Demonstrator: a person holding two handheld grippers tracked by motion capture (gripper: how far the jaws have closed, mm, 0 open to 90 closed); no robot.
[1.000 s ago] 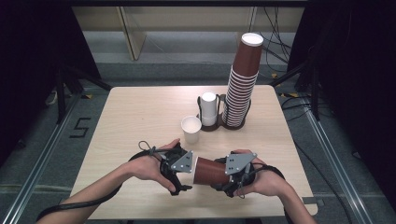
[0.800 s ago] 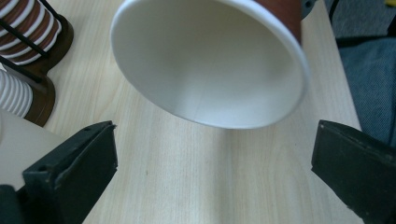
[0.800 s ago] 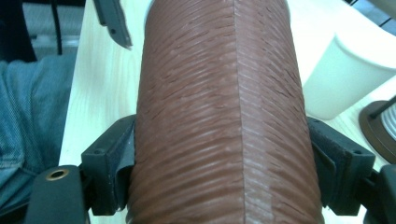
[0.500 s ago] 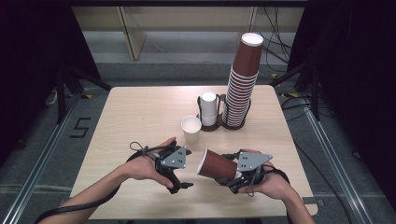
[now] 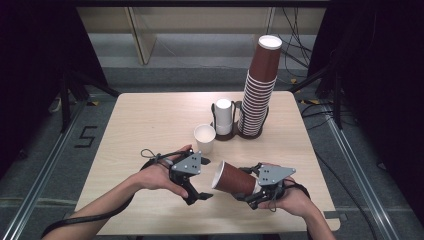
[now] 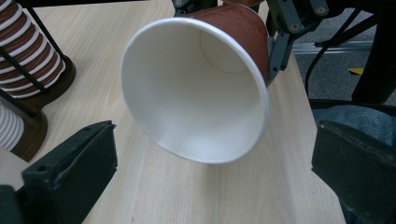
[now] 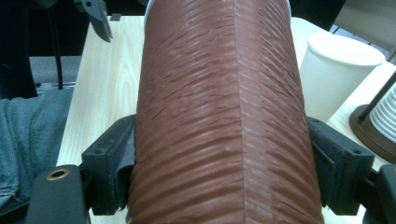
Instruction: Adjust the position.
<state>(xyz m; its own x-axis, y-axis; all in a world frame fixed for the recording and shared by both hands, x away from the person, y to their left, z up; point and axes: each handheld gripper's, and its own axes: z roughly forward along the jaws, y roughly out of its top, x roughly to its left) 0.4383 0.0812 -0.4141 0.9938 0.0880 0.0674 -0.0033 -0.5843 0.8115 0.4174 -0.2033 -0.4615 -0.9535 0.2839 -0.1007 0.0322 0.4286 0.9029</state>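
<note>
While its ribbed wall is clamped between both jaws, a brown paper cup [image 5: 235, 178] is held on its side by the right gripper [image 5: 251, 192] at the near edge of the wooden table [image 5: 150, 120], low over the tabletop, its white mouth turned toward the left gripper [image 5: 201, 196]. Just beside that open mouth, the left gripper is seen with its jaws spread wide and nothing between them; in the left gripper view the cup's white inside [image 6: 196, 93] is framed between the two black jaws without being touched. In the right gripper view the cup's brown wall [image 7: 219, 121] is pressed on both sides by the pads. Beyond the brown cup, toward the table's middle, a single white cup [image 5: 204, 138] is set upright. Just behind it, a short stack of white cups [image 5: 223, 116] is kept in a dark wire holder [image 5: 216, 117]. Beside that holder, farthest from the brown cup, a tall stack of brown cups [image 5: 259, 90] is stood in a second holder and leans slightly.
</note>
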